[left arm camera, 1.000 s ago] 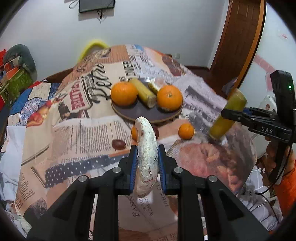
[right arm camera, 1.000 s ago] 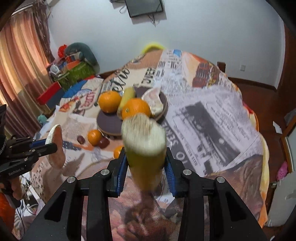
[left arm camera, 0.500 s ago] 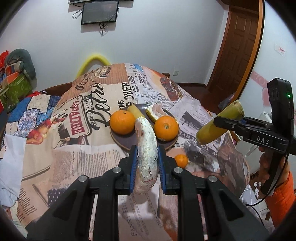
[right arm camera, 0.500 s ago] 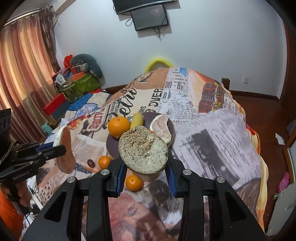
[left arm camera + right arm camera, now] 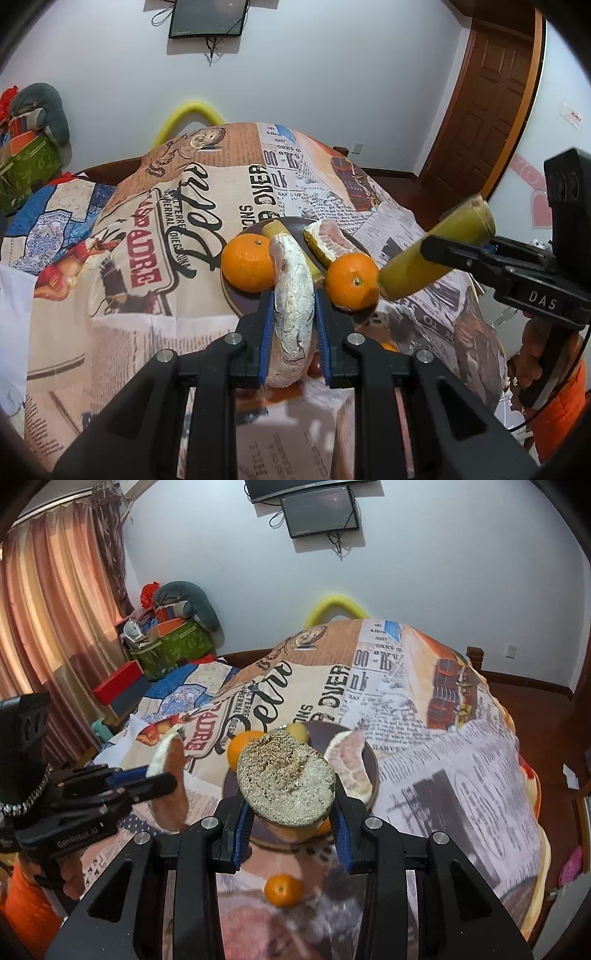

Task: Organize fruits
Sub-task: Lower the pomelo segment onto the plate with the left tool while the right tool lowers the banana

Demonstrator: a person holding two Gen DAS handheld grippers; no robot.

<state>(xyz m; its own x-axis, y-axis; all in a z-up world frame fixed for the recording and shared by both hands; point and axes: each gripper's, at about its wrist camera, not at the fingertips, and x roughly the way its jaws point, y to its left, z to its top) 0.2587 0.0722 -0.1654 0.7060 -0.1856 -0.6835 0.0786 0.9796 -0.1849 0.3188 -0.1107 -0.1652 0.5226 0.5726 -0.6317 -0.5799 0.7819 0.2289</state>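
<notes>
Here, compared with a second ago, both my tools have lifted their loads off the newspaper-print cloth (image 5: pixel 177 236) and carried them toward the dark plate (image 5: pixel 236 302), which now sits just beyond the fingertips at the centre of both views instead of higher up the frame. I judge this as the carry phase of a two-piece delivery: neither piece is released yet, and the placing step remains.

Left wrist view, left to right. The left gripper (image 5: pixel 293 325) is clamped on a pomelo wedge (image 5: pixel 293 295), pith edge upward, at lower centre. Behind it the plate holds an orange (image 5: pixel 247 264) at its left, a yellow-green cane piece (image 5: pixel 275 229) largely hidden by the wedge, a second pomelo segment (image 5: pixel 327 240), and a second orange (image 5: pixel 352 282) at its right. At right of frame the right gripper (image 5: pixel 454 254) grips a yellow-green cane section (image 5: pixel 439 251), tilted, its low end close to the right orange; contact I cannot tell.

Right wrist view, left to right. The left gripper (image 5: pixel 147 782) enters from the left edge with the wedge (image 5: pixel 170 771), held above the cloth, well left of the plate. At centre the right gripper (image 5: pixel 291 827) pinches the cane section (image 5: pixel 286 779), its rough cut face toward the lens, over the plate's near rim. One small orange (image 5: pixel 282 890) lies off the plate, low centre, so sorting is unfinished.
</notes>
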